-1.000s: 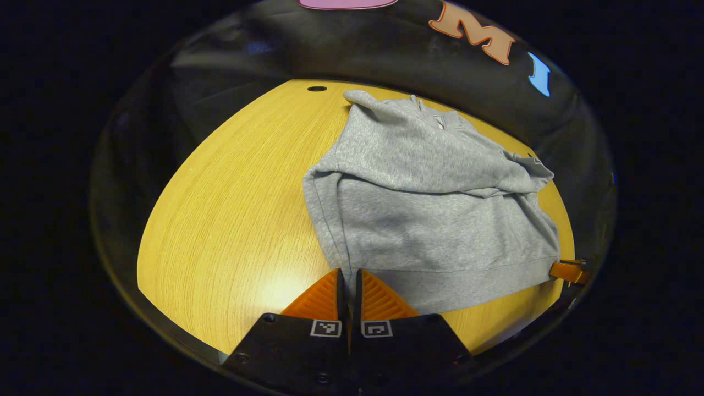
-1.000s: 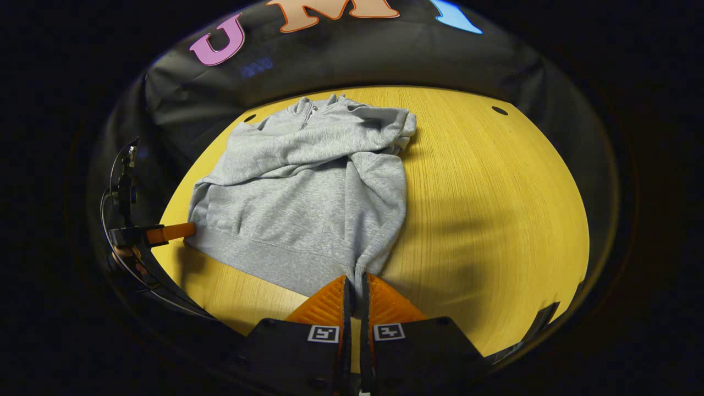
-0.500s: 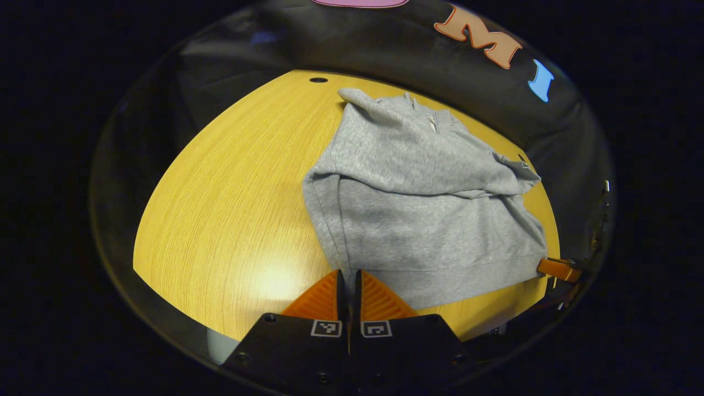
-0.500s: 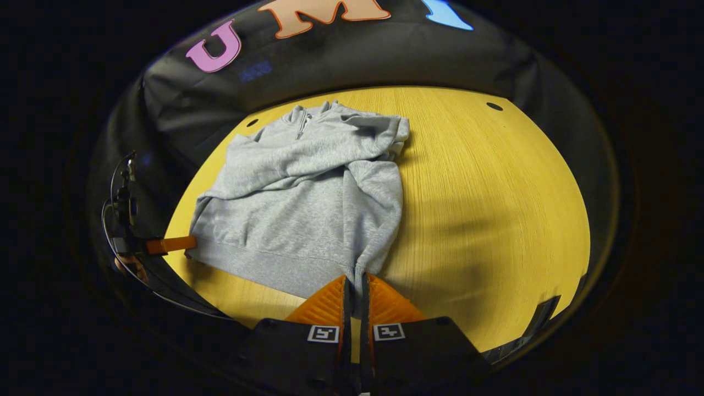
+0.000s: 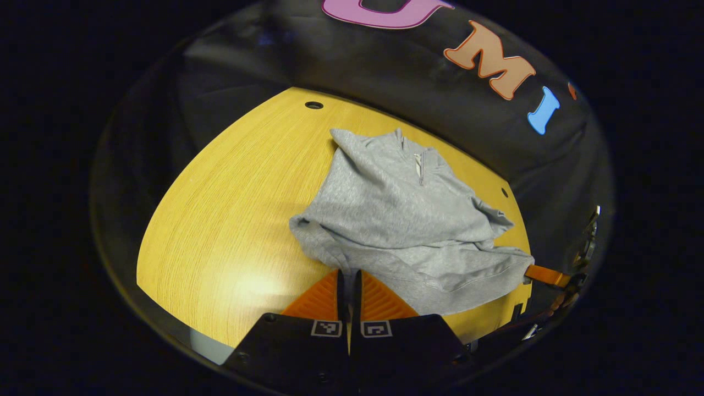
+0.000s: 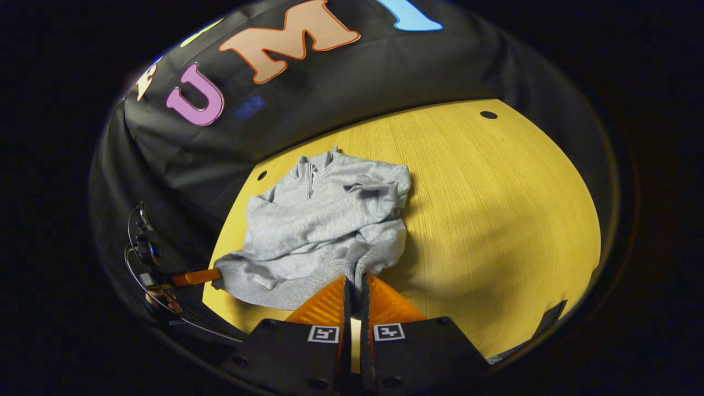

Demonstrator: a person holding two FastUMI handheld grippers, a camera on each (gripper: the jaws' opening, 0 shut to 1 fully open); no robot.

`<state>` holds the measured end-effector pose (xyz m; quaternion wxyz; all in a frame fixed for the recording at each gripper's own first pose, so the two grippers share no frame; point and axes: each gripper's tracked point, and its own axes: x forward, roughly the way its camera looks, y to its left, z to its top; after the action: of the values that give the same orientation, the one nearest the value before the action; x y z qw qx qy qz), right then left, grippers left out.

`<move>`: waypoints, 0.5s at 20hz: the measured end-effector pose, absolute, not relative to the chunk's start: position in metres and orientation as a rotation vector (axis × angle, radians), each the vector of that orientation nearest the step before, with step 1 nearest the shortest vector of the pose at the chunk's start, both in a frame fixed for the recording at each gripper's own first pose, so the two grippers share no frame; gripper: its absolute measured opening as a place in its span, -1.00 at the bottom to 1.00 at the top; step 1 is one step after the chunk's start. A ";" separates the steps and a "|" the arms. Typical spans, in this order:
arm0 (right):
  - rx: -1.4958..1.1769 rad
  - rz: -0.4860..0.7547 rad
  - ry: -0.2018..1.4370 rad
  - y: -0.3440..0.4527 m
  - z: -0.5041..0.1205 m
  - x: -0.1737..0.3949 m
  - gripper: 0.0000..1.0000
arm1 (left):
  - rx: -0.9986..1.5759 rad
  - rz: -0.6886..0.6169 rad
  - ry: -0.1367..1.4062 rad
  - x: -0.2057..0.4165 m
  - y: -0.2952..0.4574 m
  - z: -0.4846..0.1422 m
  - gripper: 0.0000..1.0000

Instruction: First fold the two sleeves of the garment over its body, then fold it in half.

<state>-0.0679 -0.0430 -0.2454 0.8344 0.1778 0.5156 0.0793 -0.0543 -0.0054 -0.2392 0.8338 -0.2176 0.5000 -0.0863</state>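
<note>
A grey zip-neck sweatshirt [image 5: 401,220] lies on the yellow wooden table [image 5: 231,220], both sleeves folded across its body. In the left gripper view my left gripper [image 5: 348,275] is shut on the hem's left corner, held up off the table. My right gripper [image 6: 356,280] is shut on the hem's other corner in the right gripper view. The sweatshirt [image 6: 324,220] bunches between hem and collar. The right gripper's orange fingers [image 5: 542,273] show at the far right of the left gripper view, and the left gripper's fingers [image 6: 195,276] at the left of the right gripper view.
The black cloth wall [image 5: 385,71] rises behind the table. Small dark holes [image 5: 314,105] sit near the table's far edge. Bare tabletop [image 6: 495,220] stretches to the right of the garment in the right gripper view. A hand [image 6: 159,300] holds the left gripper.
Both grippers have lifted the hem and carried it toward the collar. The lower body of the sweatshirt has bunched up and looks shorter; the collar end stays put.
</note>
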 end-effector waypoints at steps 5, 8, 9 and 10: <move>0.456 0.152 1.045 -0.041 -0.234 -0.020 -0.83 | -0.499 -0.181 1.060 -0.017 -0.006 -0.229 -1.00; 0.498 0.134 1.035 -0.039 -0.234 0.007 -0.83 | -0.530 -0.168 1.074 0.007 -0.006 -0.231 -1.00; 0.514 0.129 1.041 -0.039 -0.236 0.017 -0.83 | -0.548 -0.162 1.087 0.013 -0.006 -0.231 -1.00; 0.525 0.126 1.048 -0.039 -0.240 0.025 -0.83 | -0.565 -0.155 1.095 0.023 -0.006 -0.233 -1.00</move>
<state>0.0247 -0.0386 -0.2402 0.8312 0.2474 0.4944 0.0593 0.0229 -0.0060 -0.2329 0.8134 -0.2646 0.5129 -0.0727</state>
